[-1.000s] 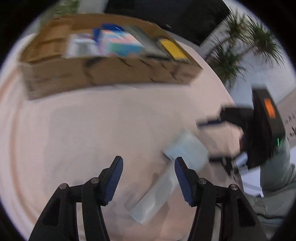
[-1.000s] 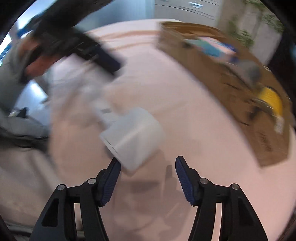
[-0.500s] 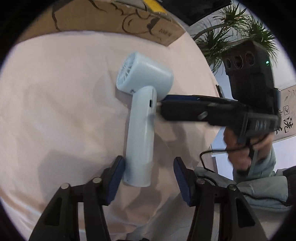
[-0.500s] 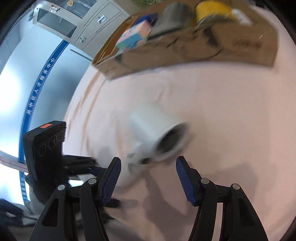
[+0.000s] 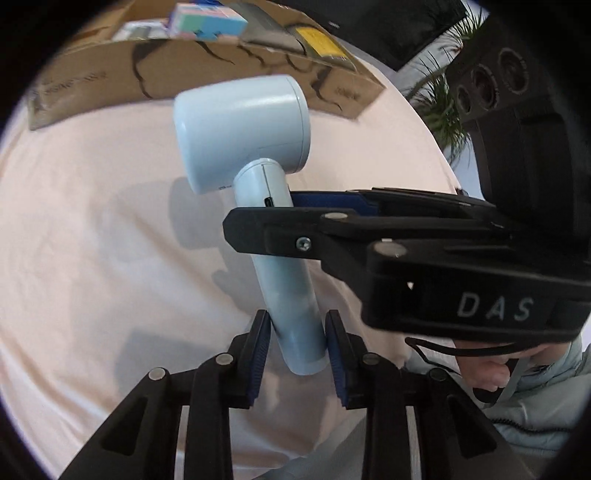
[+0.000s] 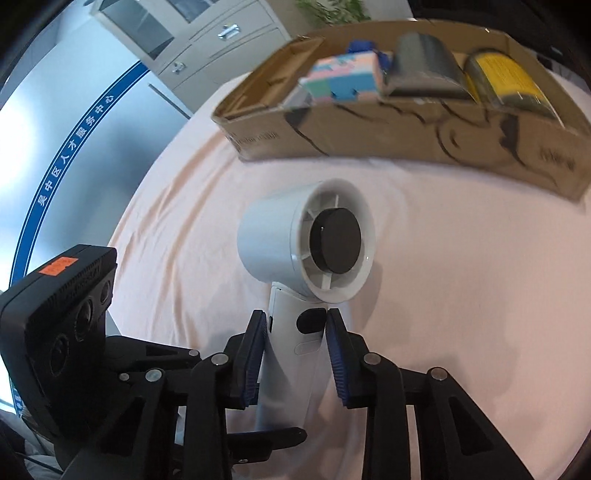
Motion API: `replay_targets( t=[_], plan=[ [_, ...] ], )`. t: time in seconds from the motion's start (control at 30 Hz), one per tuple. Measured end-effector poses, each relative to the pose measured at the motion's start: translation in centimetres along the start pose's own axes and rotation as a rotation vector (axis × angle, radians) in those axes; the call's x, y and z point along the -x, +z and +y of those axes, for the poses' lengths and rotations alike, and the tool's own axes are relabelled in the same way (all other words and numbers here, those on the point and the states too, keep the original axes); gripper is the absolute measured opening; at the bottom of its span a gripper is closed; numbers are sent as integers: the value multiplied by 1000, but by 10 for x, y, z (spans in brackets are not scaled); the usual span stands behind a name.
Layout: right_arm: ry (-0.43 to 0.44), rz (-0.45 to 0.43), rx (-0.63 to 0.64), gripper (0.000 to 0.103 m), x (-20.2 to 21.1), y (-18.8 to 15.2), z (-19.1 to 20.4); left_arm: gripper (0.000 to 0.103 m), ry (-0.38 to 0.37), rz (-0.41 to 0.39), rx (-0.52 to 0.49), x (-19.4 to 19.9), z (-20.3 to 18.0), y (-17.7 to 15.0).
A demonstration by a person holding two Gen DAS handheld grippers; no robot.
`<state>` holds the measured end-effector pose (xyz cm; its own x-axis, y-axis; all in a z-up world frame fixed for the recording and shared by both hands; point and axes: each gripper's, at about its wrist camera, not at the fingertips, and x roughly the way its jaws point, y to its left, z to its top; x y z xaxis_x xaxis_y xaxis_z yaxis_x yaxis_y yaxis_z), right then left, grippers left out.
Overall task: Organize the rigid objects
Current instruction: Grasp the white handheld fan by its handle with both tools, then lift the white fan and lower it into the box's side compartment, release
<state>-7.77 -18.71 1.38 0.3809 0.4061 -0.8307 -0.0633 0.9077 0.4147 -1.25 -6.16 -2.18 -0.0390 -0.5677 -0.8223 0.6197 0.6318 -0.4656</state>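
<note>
A pale blue-white handheld fan (image 5: 243, 129) is held up above the pink cloth, head up and handle down. My left gripper (image 5: 295, 341) is shut on the lower end of its handle. My right gripper (image 6: 293, 349) is shut on the upper handle just under the fan head (image 6: 306, 243); it also shows in the left wrist view (image 5: 295, 218), reaching in from the right. The left gripper's body shows at the lower left of the right wrist view (image 6: 155, 373).
A long cardboard box (image 5: 229, 70) stands at the far side of the cloth-covered table (image 5: 92, 240). It holds a colourful block (image 6: 343, 79), a grey item (image 6: 424, 74) and a yellow item (image 6: 506, 79). Cabinets (image 6: 207, 33) and a plant (image 5: 443, 107) lie beyond the table.
The fan lay flat on the cloth with both grippers open around it. Both have now closed on its handle and raised it upright off the cloth.
</note>
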Motion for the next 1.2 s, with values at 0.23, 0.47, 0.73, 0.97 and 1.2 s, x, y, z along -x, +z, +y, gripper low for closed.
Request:
replay_targets(
  t=[0.23,0.47,0.73,0.97,1.2],
  plan=[
    [76,102,17,37,0,2,-10,25,103,28,-76,8,11,-2],
    [-5,62,450,61,45,27,8,25,242,116,-278,48,52,7],
    [19,112,1021,76,-23,48,62,32,443,-23,-153,108,114,46],
    [133,180,954,63,-60,78,56,38,231,-246,166,126,123,36],
    [40,162,655,60,-37,23,58,46,-106,-225,500,80,125,-1]
  ],
)
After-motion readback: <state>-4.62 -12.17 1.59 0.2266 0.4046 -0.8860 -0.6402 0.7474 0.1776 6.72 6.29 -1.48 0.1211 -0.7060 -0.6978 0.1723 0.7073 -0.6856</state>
